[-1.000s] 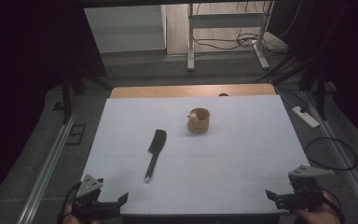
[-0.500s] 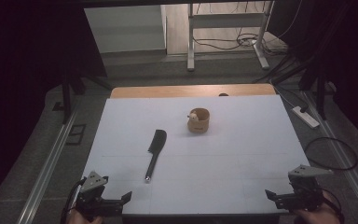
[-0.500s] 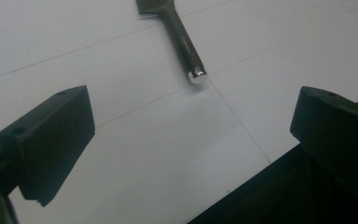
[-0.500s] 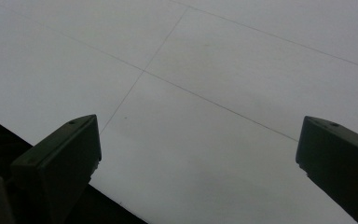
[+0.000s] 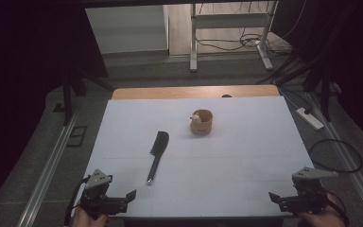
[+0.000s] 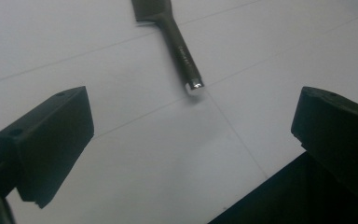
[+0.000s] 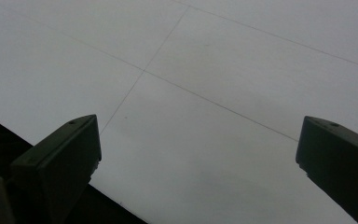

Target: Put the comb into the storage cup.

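Black comb (image 5: pixel 157 153) lay flat left of desk (image 5: pixel 246 156) centre, handle toward near edge. Left gripper (image 5: pixel 123 198) nearest, jaws apart, empty; right gripper (image 5: pixel 278 198) likewise. Best approached low, straddling handle crosswise.

— How many things lie on the white table (image 5: pixel 246 156)?

— Two. One black comb (image 5: pixel 156 152), with one handle and one metal tip, and one small wooden cup (image 5: pixel 202 122).

— Anything in the cup?

— One small pale round thing sits at its rim; what it is cannot be told.

— And the tools?

— Two grippers: one left gripper (image 5: pixel 123 198) and one right gripper (image 5: pixel 276 197), each with two black jaws, so four jaws in all. Each carries one grey three-cornered plate, making two plates.

— Hands?

— Two, one under each gripper.

— Beyond the table?

— One white power strip (image 5: pixel 308 118) lies on the floor, and one metal frame (image 5: pixel 229 33) stands farther off.
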Demonstrator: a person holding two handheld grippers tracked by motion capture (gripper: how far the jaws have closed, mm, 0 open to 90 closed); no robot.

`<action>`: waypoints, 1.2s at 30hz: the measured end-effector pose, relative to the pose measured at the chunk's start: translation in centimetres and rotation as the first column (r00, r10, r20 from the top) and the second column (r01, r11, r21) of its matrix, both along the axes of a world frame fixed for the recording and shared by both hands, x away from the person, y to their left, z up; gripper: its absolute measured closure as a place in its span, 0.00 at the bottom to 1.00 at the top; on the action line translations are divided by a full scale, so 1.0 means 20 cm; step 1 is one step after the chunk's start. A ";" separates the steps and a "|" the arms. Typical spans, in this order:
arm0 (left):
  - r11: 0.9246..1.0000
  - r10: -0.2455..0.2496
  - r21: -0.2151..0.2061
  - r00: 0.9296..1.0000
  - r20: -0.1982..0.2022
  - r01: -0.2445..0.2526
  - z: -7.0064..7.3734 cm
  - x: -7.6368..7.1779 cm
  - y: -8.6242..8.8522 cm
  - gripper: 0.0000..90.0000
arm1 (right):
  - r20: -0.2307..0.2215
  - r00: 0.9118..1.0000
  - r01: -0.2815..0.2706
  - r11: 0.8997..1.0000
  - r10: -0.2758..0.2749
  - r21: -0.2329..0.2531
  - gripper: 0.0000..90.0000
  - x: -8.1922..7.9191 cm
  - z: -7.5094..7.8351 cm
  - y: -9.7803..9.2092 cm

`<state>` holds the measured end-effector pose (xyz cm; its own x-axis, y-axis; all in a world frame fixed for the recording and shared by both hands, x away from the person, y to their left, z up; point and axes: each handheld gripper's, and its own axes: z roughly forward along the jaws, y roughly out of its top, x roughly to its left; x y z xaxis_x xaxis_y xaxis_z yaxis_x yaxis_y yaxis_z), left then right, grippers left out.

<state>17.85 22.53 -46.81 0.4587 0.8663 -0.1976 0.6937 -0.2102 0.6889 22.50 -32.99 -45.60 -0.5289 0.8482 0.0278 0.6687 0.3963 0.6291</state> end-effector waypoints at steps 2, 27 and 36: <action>1.000 -0.003 0.010 1.000 -0.013 0.003 0.00 0.01 0.00 0.00 | 0.000 1.000 0.000 1.000 0.000 0.001 0.00 0.00 0.00 0.00; 0.997 -0.031 0.070 0.997 -0.064 0.036 0.02 0.17 -0.07 0.00 | 0.001 1.000 -0.003 1.000 0.003 0.000 0.00 0.00 0.00 0.00; 0.992 -0.051 0.110 0.996 -0.071 0.059 0.03 0.22 -0.10 0.01 | 0.001 1.000 -0.004 1.000 0.004 -0.001 0.00 0.00 0.00 0.00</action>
